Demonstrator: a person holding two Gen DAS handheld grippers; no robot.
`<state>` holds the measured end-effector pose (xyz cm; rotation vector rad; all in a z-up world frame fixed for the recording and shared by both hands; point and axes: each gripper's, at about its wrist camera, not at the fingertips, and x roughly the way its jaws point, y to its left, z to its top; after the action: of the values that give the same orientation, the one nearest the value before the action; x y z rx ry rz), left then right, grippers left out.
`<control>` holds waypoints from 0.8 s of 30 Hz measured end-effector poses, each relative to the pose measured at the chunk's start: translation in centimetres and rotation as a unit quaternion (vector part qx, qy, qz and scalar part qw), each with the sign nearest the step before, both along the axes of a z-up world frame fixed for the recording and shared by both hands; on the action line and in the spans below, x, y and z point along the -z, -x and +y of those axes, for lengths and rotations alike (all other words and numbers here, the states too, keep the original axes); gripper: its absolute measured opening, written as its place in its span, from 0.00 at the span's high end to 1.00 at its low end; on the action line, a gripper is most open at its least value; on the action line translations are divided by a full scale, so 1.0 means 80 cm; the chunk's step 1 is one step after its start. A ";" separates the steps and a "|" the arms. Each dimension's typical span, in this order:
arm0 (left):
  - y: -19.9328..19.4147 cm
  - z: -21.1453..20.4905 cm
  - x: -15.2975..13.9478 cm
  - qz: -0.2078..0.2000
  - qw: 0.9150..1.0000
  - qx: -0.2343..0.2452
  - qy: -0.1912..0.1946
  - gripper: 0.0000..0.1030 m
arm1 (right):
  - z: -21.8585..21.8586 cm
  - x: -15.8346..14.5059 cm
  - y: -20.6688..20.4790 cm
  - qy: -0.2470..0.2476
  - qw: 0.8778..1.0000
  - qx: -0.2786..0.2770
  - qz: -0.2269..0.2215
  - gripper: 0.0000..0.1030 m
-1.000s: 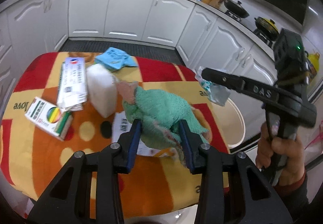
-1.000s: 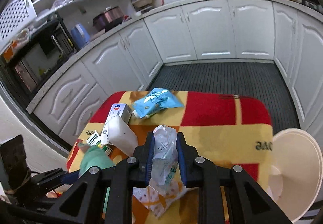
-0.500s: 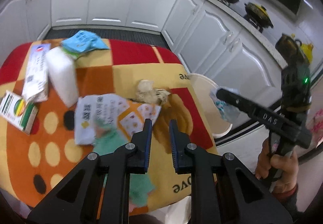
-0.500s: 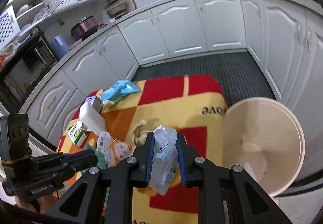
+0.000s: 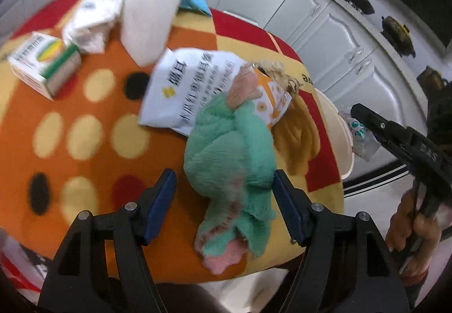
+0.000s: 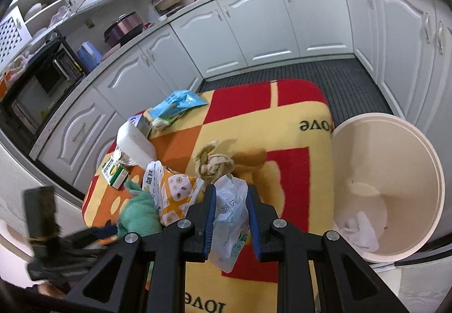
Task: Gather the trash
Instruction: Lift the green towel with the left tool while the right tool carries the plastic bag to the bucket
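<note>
A green cloth (image 5: 231, 143) with pink trim lies bunched near the front edge of the patterned table cover (image 5: 84, 126). My left gripper (image 5: 223, 194) hangs low over it with its jaws opening. The cloth lies between the blue pads, and the left pad stands clear of it. My right gripper (image 6: 230, 200) is shut on a clear printed plastic bag (image 6: 228, 217) above the table's right side, close to the cream bin (image 6: 423, 160). From the left wrist, that gripper (image 5: 364, 118) and its bag (image 5: 358, 135) sit by the bin's rim (image 5: 343, 143).
Trash lies on the table: a white and orange snack packet (image 5: 192, 87), crumpled tan paper (image 6: 212, 163), a white foam block (image 5: 147, 16), a medicine box (image 5: 42, 64), a blue packet (image 6: 175, 101). White crumpled paper lies in the bin. White cabinets curve around behind.
The left gripper let go of the green cloth, sank toward the table and spread its jaws around it. The right gripper carried the bag toward the bin and a little lower.
</note>
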<state>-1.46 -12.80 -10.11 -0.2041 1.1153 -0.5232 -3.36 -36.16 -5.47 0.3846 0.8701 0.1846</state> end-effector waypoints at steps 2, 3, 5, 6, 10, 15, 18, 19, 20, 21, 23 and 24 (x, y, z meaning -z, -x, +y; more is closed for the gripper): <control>0.000 -0.011 0.001 -0.014 1.000 0.014 -0.014 0.43 | 0.000 -0.002 0.003 0.003 1.000 0.000 -0.001 0.80; 0.001 -0.015 0.001 -0.017 0.999 0.024 -0.013 0.56 | -0.001 -0.003 0.005 0.003 1.000 0.002 -0.002 0.80; 0.005 -0.021 -0.004 -0.016 0.999 0.045 -0.015 0.70 | -0.006 -0.005 0.010 0.003 1.000 0.007 -0.005 0.80; 0.009 -0.024 -0.012 -0.029 0.998 0.048 -0.022 0.71 | -0.008 -0.006 0.012 0.002 1.000 0.010 -0.006 0.80; 0.019 -0.033 -0.046 -0.066 0.995 0.076 -0.024 0.72 | -0.020 -0.010 0.020 -0.003 1.000 0.021 -0.012 0.80; 0.016 -0.067 -0.075 -0.089 0.990 0.102 -0.031 0.72 | -0.034 -0.015 0.028 0.000 0.999 0.036 -0.019 0.80; 0.017 -0.088 -0.087 -0.101 0.988 0.116 -0.030 0.72 | -0.047 -0.018 0.035 0.005 0.998 0.051 -0.021 0.80; 0.017 -0.094 -0.090 -0.104 0.987 0.119 -0.030 0.72 | -0.052 -0.018 0.036 0.006 0.998 0.055 -0.021 0.80; 0.017 -0.106 -0.095 -0.112 0.985 0.127 -0.031 0.72 | -0.057 -0.018 0.038 0.008 0.998 0.061 -0.020 0.80; 0.017 -0.113 -0.099 -0.117 0.984 0.131 -0.032 0.72 | -0.062 -0.018 0.040 0.012 0.998 0.066 -0.019 0.80; 0.014 -0.131 -0.104 -0.123 0.982 0.138 -0.034 0.72 | -0.074 -0.019 0.044 0.022 0.996 0.079 -0.018 0.80; 0.011 -0.142 -0.105 -0.124 0.981 0.143 -0.035 0.72 | -0.081 -0.019 0.046 0.026 0.996 0.086 -0.017 0.80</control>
<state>-2.37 -24.18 -1.68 0.0842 0.9206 -0.7425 -7.04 -42.60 -3.97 0.4039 0.8030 0.0097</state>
